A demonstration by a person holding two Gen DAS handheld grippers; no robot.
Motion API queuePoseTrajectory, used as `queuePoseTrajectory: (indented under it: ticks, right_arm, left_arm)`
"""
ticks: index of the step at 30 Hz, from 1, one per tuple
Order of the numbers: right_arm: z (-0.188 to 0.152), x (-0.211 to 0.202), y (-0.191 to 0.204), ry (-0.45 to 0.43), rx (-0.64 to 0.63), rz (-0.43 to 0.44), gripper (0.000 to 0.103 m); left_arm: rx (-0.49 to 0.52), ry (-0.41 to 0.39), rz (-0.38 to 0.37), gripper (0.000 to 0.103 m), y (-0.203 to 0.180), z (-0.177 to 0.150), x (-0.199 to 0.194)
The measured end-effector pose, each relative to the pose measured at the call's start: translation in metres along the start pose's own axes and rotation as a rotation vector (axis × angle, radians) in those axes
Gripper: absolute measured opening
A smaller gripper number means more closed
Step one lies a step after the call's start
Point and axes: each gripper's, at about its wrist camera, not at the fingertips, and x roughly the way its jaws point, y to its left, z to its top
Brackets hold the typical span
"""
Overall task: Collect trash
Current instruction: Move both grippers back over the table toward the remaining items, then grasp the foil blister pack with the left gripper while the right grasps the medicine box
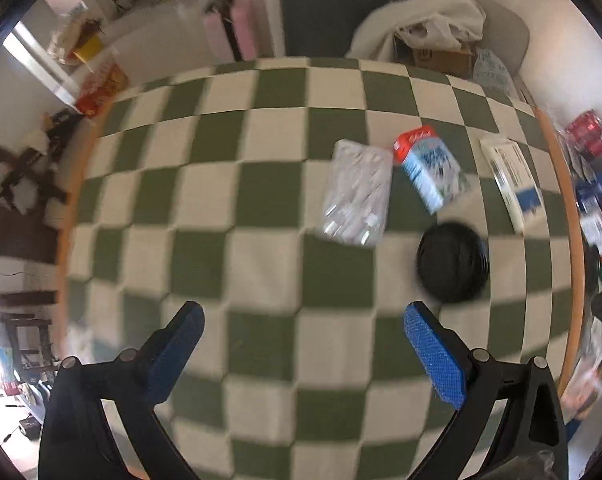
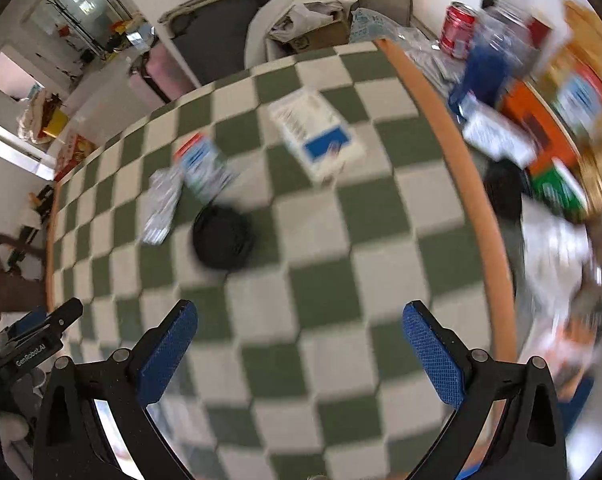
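The fingers (image 1: 435, 354) of the left gripper (image 1: 303, 354) stand wide apart with nothing between them and touch nothing, hanging above the green-and-white checkered tablecloth (image 1: 261, 264). In this left wrist view the whole scene is smeared by motion blur, so print on the items cannot be read. Ahead and to the right lies the trash: a clear plastic blister pack (image 1: 357, 192) lying flat, just beside it a small carton (image 1: 431, 168) with a red end and a light blue body, tilted, then a round black lid (image 1: 452, 262) nearer the gripper, and a white box with a blue patch (image 1: 511, 178) close to the table's orange rim (image 1: 573, 216). Beyond the rim a heap of coloured packages is cut off by the lens edge. From the right wrist, the right gripper (image 2: 299, 350) likewise has its blue pads (image 2: 433, 354) spread wide, empty and clear of the cloth. The same items sit further off: the black lid (image 2: 223, 238) left of centre, the blister pack (image 2: 161, 206) and carton (image 2: 203, 168) touching or overlapping behind it, the white box (image 2: 321, 136) apart to the right. Past the rim (image 2: 461, 152), a red can (image 2: 457, 30) and blurred bottles and boxes are hard to tell apart. The left gripper's tip (image 2: 41, 336) pokes in at the left edge.
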Motion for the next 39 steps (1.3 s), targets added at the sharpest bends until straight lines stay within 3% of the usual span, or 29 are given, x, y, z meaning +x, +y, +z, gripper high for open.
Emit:
queuePoseTrajectory:
  ticks: [6,10,15,17,18,19,20,21,28,33,39]
  right_arm:
    - [0.107,0.083,-0.016,0.082,-0.033,-0.042,0.103]
    - [0.138,0.130,-0.018,0.133,-0.056,-0.060,0.103]
    - [0.164,0.186,-0.010,0.181,-0.099,-0.059,0.103]
    - [0.166,0.195,-0.003,0.162,-0.137,-0.093,0.102]
    - [0.165,0.194,0.003,0.129,-0.170,-0.111,0.096]
    - [0.164,0.194,0.006,0.116,-0.185,-0.123,0.093]
    - [0.161,0.191,0.009,0.097,-0.195,-0.136,0.083]
    - [0.158,0.189,0.010,0.094,-0.187,-0.135,0.082]
    - [0.125,0.186,0.015,0.192,-0.181,-0.103,0.084]
    - [0.126,0.192,0.027,0.193,-0.207,-0.141,0.093]
    - [0.127,0.190,0.026,0.163,-0.206,-0.141,0.090]
  left_arm:
    - [0.049,0.089,-0.013,0.102,-0.033,0.061,0.068]
    - [0.065,0.144,0.006,0.101,-0.045,0.075,0.105]
    - [0.029,0.138,-0.032,0.082,-0.045,0.076,0.112]
    - [0.030,0.119,-0.034,0.071,-0.045,0.077,0.108]
    - [0.030,0.116,-0.034,0.064,-0.045,0.076,0.107]
    - [0.028,0.118,-0.028,0.064,-0.044,0.075,0.106]
    - [0.026,0.123,-0.021,0.064,-0.043,0.074,0.105]
    - [0.018,0.129,-0.018,0.064,-0.041,0.071,0.105]
    - [-0.022,0.130,-0.008,0.065,-0.030,0.046,0.102]
    - [0.002,0.137,0.002,0.065,-0.032,0.047,0.104]
    - [0.004,0.131,0.004,0.064,-0.043,0.054,0.108]
